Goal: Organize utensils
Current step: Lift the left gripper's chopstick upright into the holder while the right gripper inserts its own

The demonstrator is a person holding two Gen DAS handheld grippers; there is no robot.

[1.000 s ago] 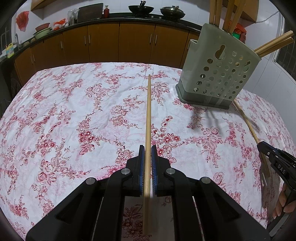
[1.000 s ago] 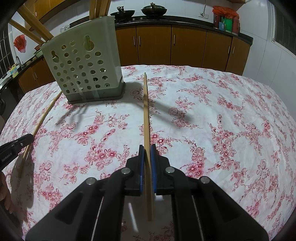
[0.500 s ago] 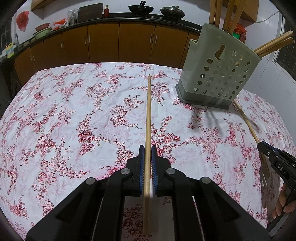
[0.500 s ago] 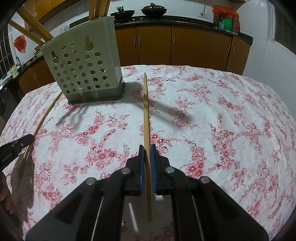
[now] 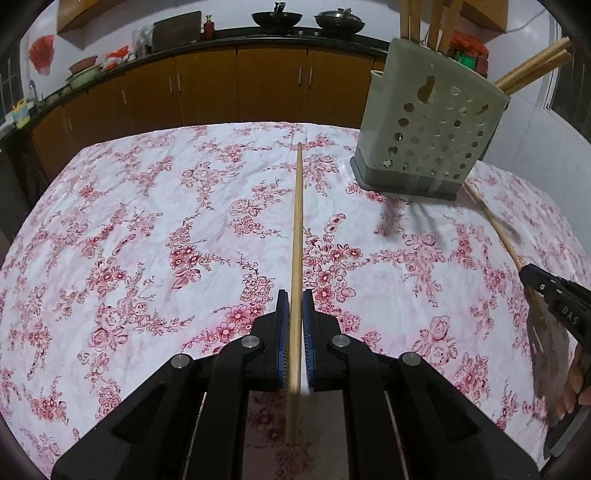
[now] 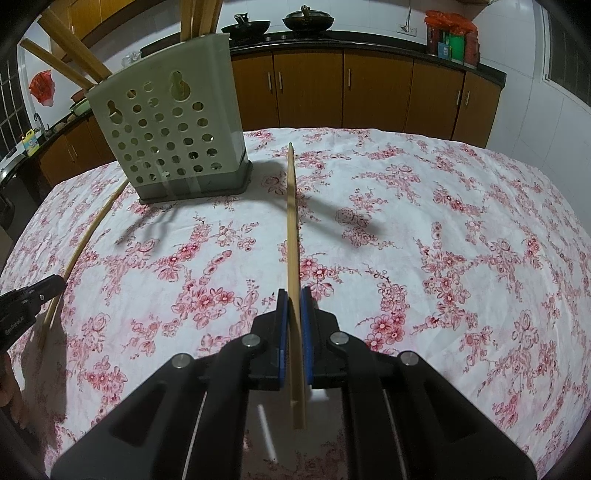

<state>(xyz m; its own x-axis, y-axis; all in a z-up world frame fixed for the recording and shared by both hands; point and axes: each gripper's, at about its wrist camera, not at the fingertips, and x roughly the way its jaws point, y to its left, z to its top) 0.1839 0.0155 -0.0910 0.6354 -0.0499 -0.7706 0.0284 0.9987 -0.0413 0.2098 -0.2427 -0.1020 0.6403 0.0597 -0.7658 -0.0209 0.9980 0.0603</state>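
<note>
My left gripper [image 5: 294, 301] is shut on a long wooden chopstick [image 5: 297, 221] that points forward over the table. My right gripper [image 6: 290, 299] is shut on another wooden chopstick [image 6: 291, 214], also pointing forward. A grey-green perforated utensil holder [image 5: 432, 129] stands at the far right of the left wrist view and holds several chopsticks; it also shows at the far left of the right wrist view [image 6: 166, 140]. Each gripper's chopstick appears beside the holder in the other view, as does the right gripper [image 5: 554, 299] and the left gripper [image 6: 26, 299].
The table is covered by a white cloth with red flowers [image 5: 147, 240]. Brown kitchen cabinets [image 5: 240, 85] and a counter with woks [image 5: 280, 16] run behind the table. A white tiled wall [image 6: 535, 122] is on the right.
</note>
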